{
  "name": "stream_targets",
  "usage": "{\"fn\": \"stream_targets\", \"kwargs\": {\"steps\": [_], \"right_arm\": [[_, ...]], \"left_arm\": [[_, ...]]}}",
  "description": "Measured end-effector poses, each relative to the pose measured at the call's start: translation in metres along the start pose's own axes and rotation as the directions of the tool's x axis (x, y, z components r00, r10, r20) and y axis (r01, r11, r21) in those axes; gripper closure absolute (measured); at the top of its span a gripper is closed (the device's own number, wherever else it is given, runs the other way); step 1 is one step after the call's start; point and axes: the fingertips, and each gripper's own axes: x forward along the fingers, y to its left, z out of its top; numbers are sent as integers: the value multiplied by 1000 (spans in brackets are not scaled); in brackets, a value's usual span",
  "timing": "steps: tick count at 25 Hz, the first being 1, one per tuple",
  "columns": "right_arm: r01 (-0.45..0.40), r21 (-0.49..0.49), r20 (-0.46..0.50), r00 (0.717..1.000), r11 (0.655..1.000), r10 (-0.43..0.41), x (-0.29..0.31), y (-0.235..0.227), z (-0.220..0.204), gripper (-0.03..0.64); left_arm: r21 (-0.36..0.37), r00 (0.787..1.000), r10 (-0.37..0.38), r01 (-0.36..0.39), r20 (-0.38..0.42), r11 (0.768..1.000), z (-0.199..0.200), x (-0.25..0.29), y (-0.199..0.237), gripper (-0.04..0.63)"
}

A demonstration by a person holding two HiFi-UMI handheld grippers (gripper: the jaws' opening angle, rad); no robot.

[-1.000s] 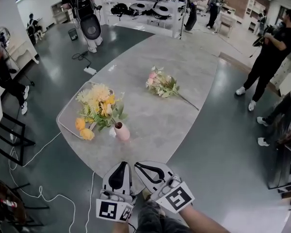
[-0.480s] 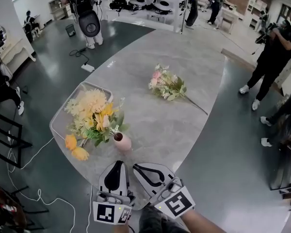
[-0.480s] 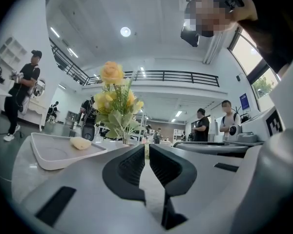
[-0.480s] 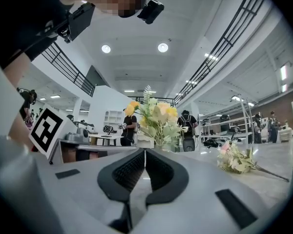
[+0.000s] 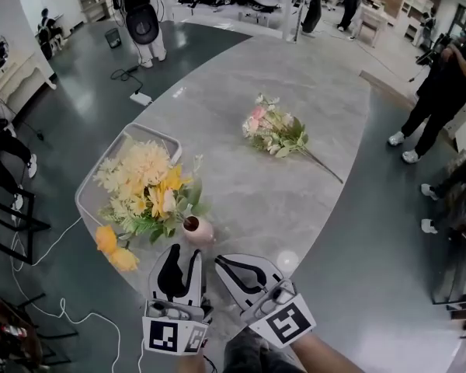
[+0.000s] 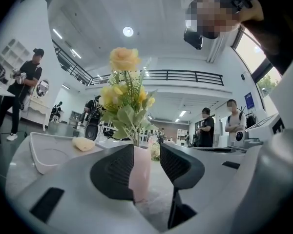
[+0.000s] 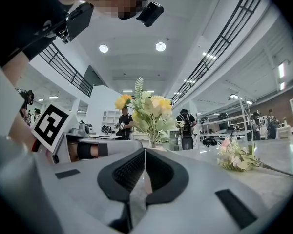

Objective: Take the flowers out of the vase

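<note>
On the table (image 5: 241,181), the vase (image 5: 196,229) stands upright, flowers (image 5: 144,189) pointing up.

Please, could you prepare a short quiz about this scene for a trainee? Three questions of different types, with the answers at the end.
1. True or false: the jaws of the right gripper are together, with nothing between them.
2. Fill in the missing word: the yellow flowers stand in a ___ vase.
3. Where is the pink bouquet?
A. in the vase
B. lying on the table, apart from the vase
C. in the right gripper

Key: 1 true; 2 pink; 3 B.
</note>
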Motion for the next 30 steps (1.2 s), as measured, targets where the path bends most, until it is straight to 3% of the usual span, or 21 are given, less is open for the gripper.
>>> {"fn": "stream_targets", "kwargs": {"steps": [14, 30], "right_arm": [[3, -8, 4, 1000, 1000, -3, 13, -10, -2, 595], [-27, -67, -47, 999, 997, 24, 24, -4, -12, 595]], "left_arm": [[-53, 1000, 9, -8, 21, 999, 6, 24, 16, 390], [-90, 999, -54, 54, 4, 994, 10, 44, 20, 382]]}}
